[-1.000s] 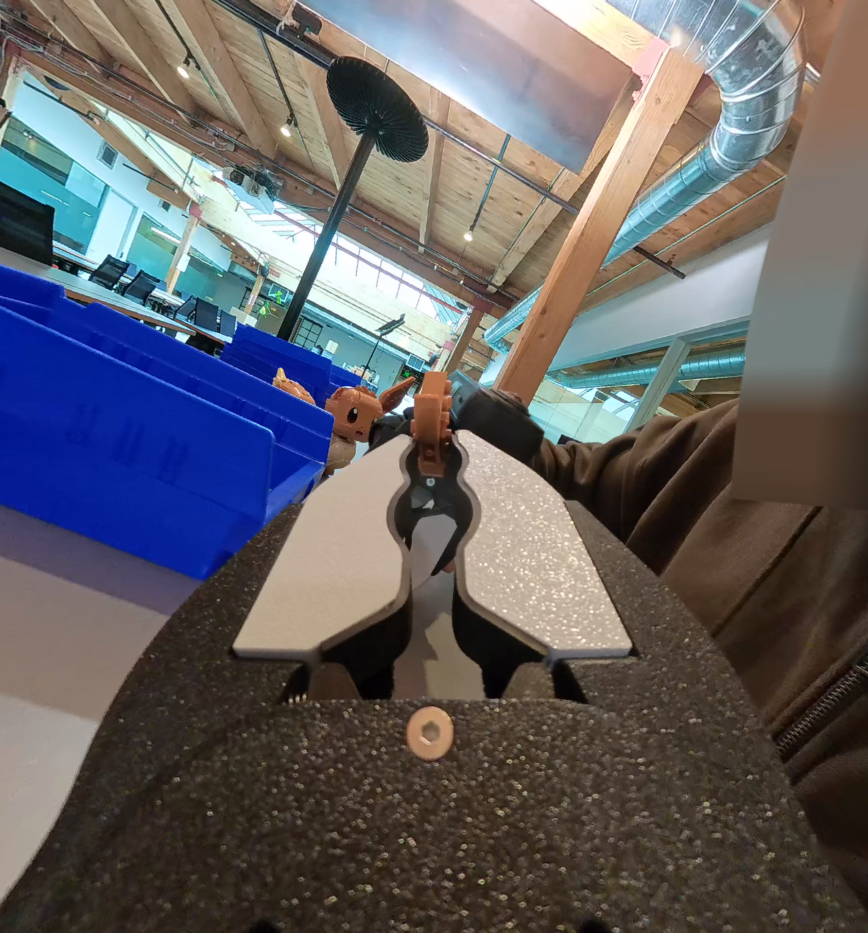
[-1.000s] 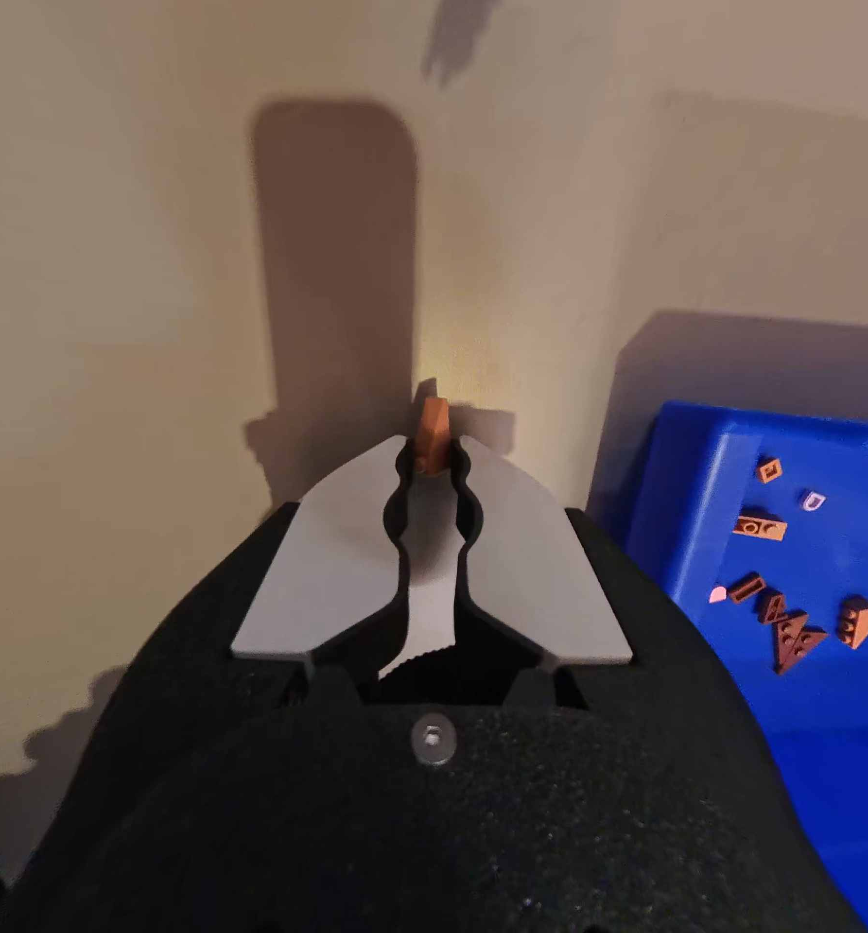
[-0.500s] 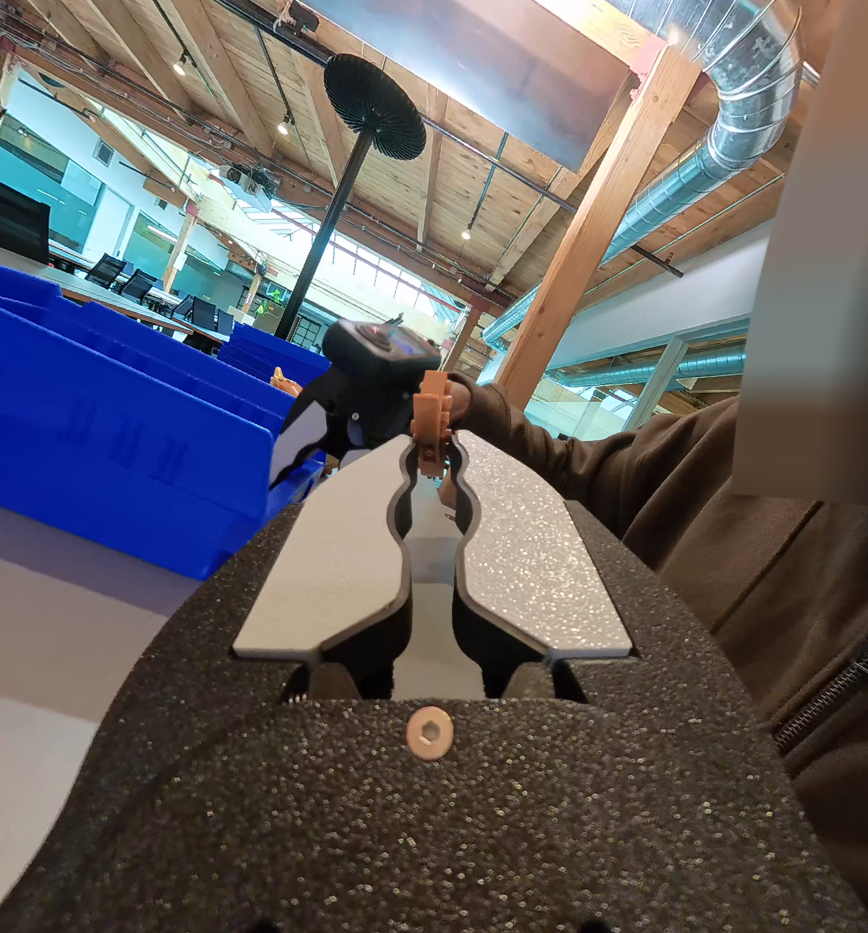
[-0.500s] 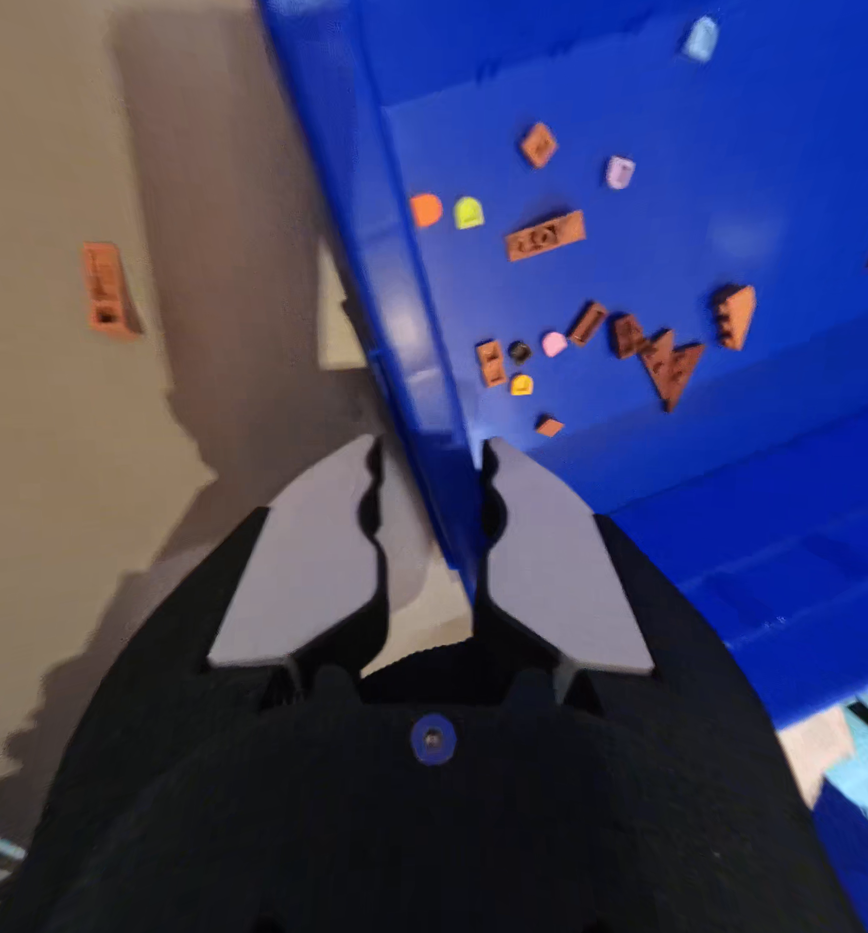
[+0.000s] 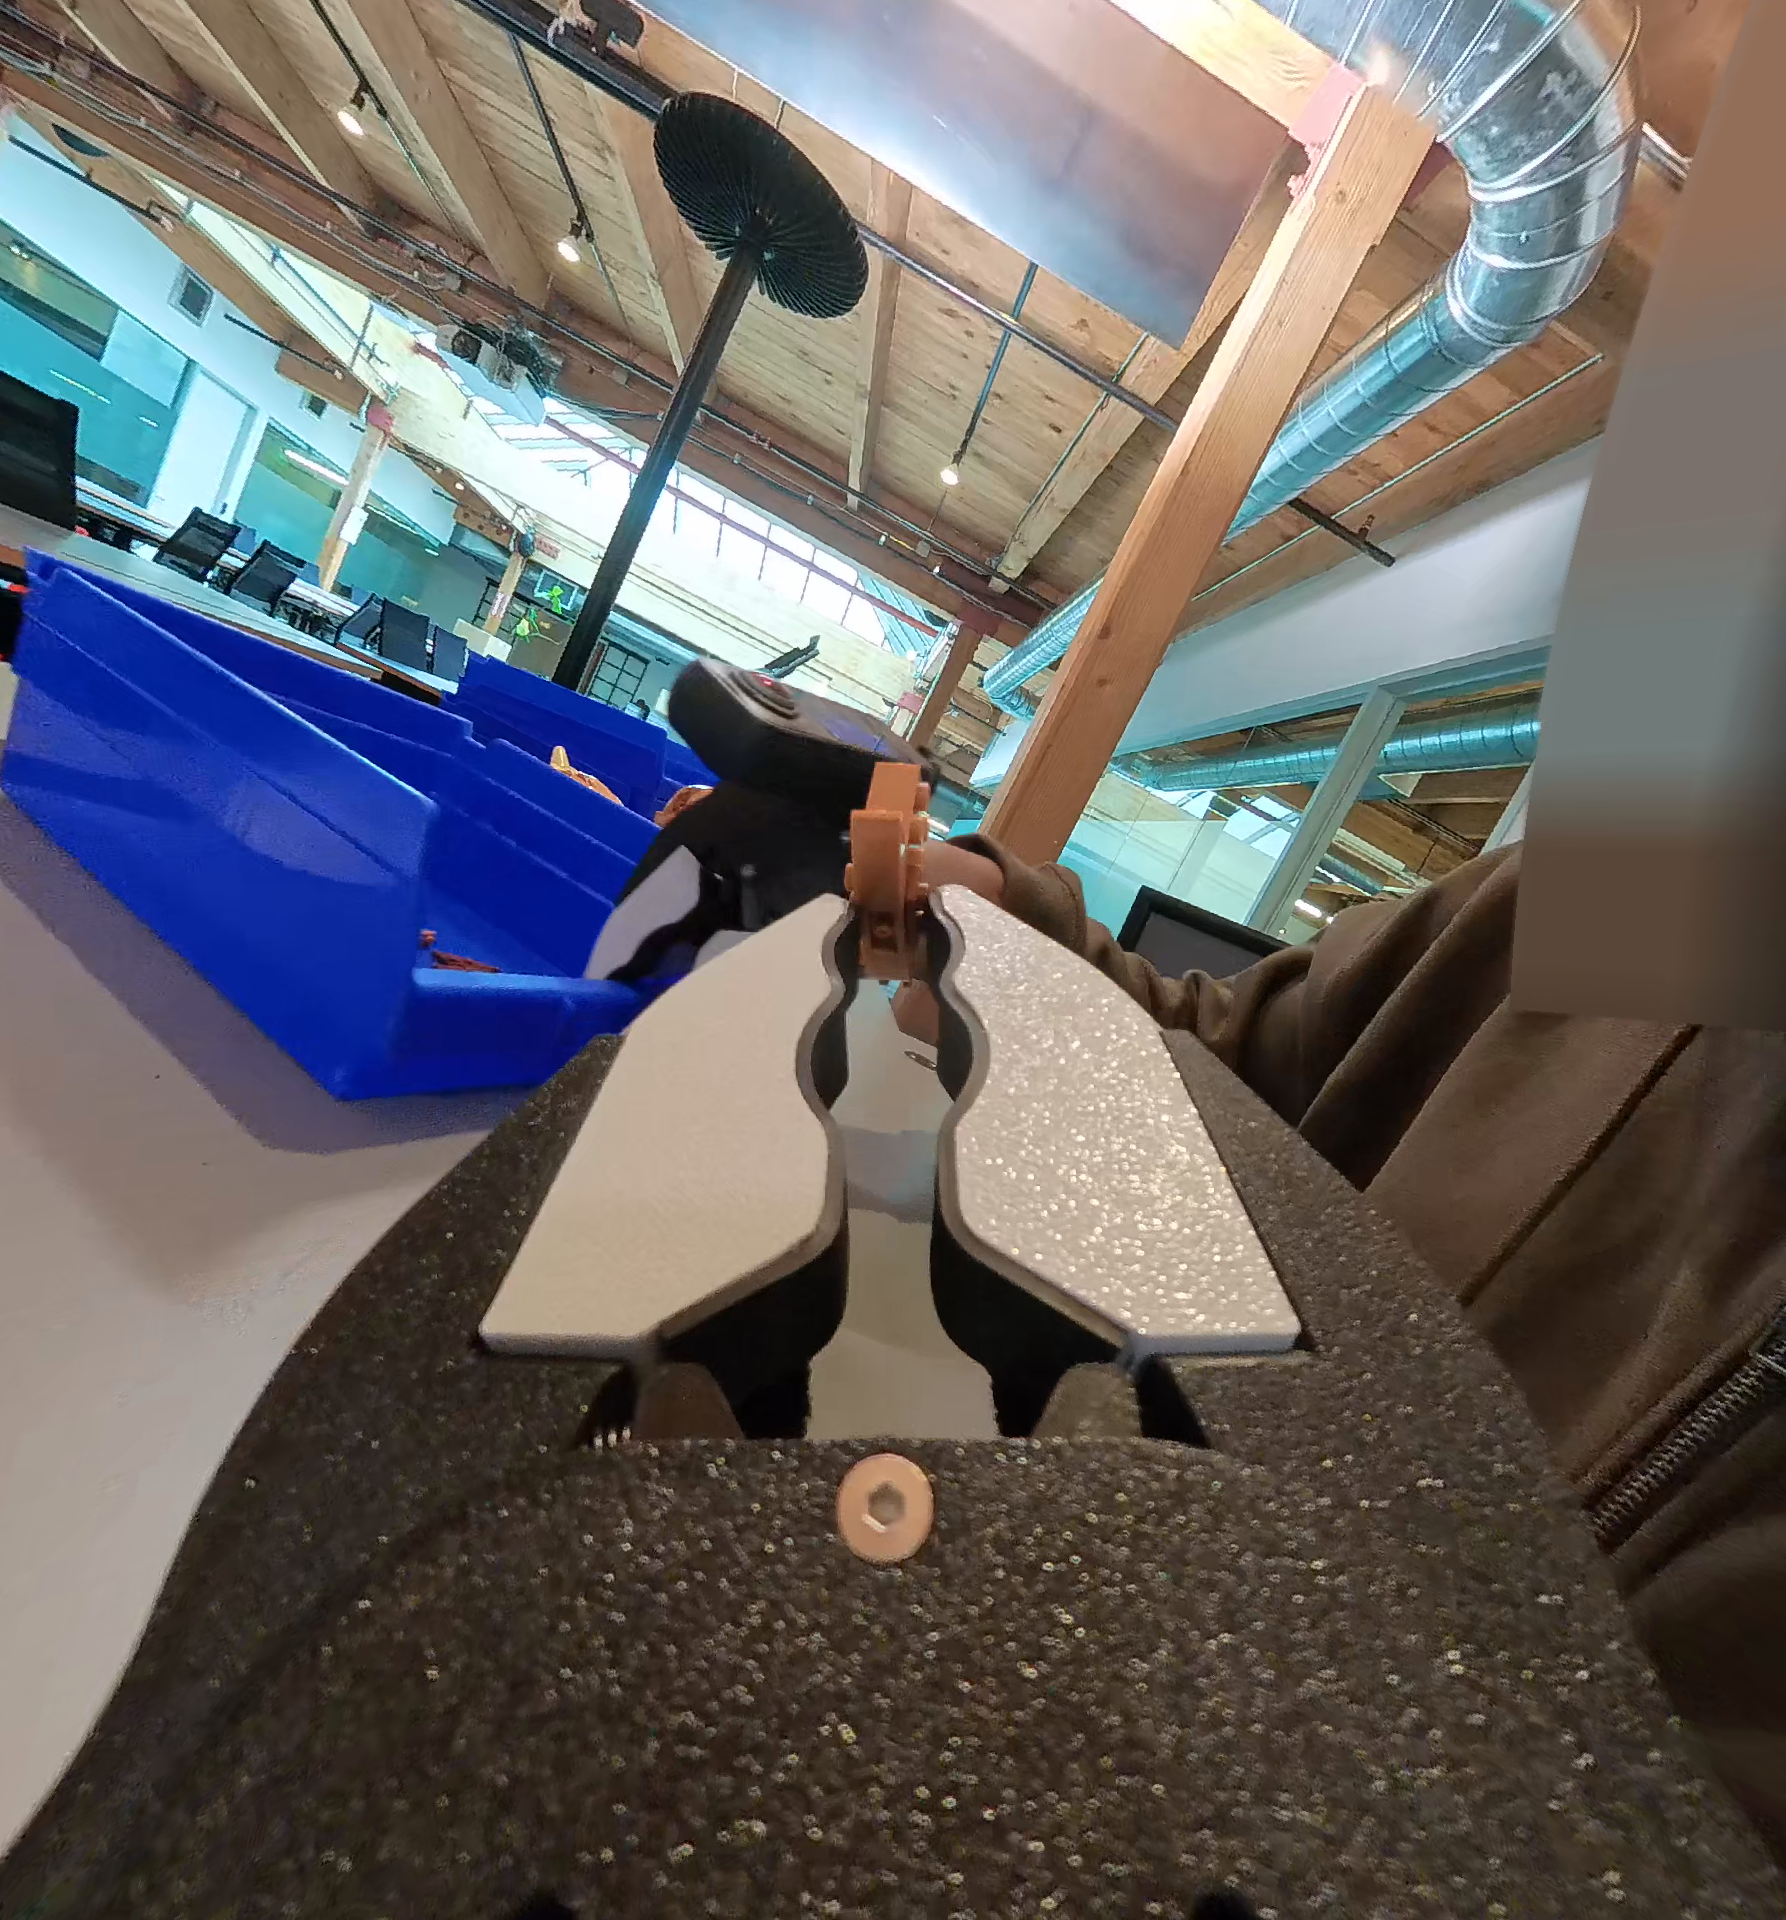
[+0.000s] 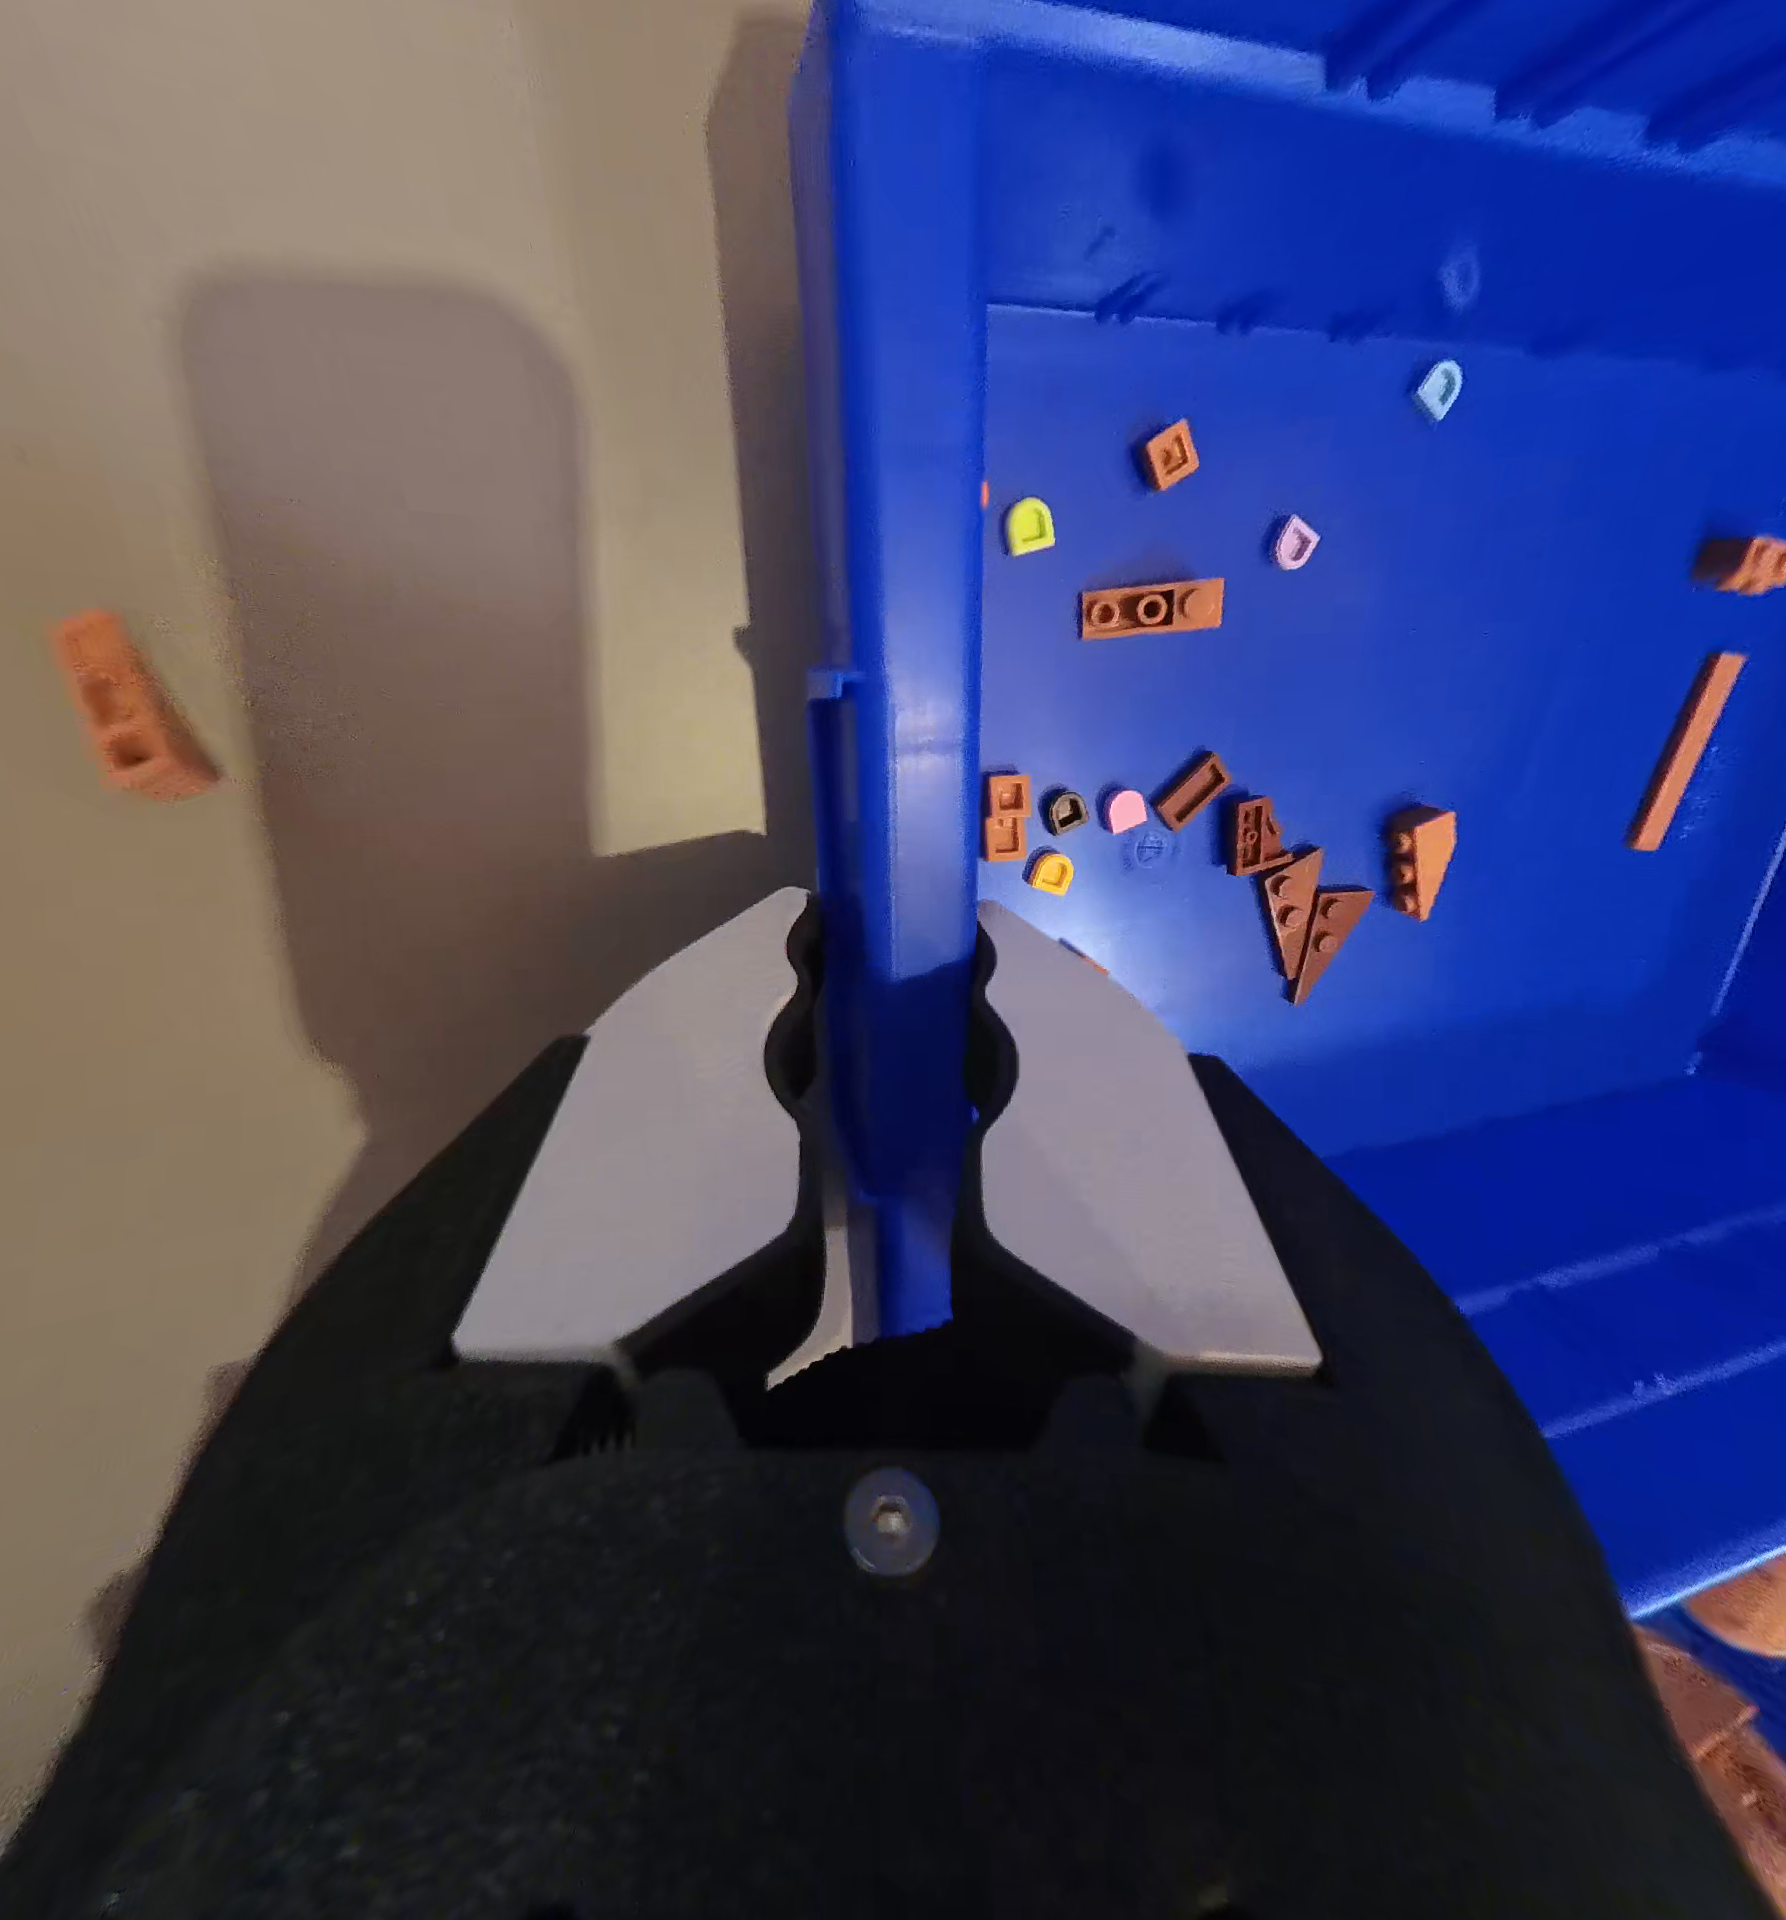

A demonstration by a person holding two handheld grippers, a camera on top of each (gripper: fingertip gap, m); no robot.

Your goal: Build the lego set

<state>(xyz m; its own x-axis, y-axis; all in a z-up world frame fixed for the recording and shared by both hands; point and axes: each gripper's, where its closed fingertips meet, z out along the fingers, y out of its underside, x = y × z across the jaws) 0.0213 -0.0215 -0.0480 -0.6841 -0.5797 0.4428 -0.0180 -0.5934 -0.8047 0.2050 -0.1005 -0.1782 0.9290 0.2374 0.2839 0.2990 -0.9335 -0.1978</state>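
The left gripper (image 5: 887, 914) is clamped on a small orange brick assembly (image 5: 887, 852) that stands up at the frame's centre. Behind it, left of centre, sits a blue bin (image 5: 245, 831) on the grey table (image 5: 89, 1195).

The right gripper (image 6: 894, 935) straddles the blue bin's side wall (image 6: 910, 623) – both pads pressed against it. Loose bricks (image 6: 1149, 608) lie scattered on the bin floor in the right half of the frame; a single orange brick (image 6: 130, 707) rests on the table at mid left.
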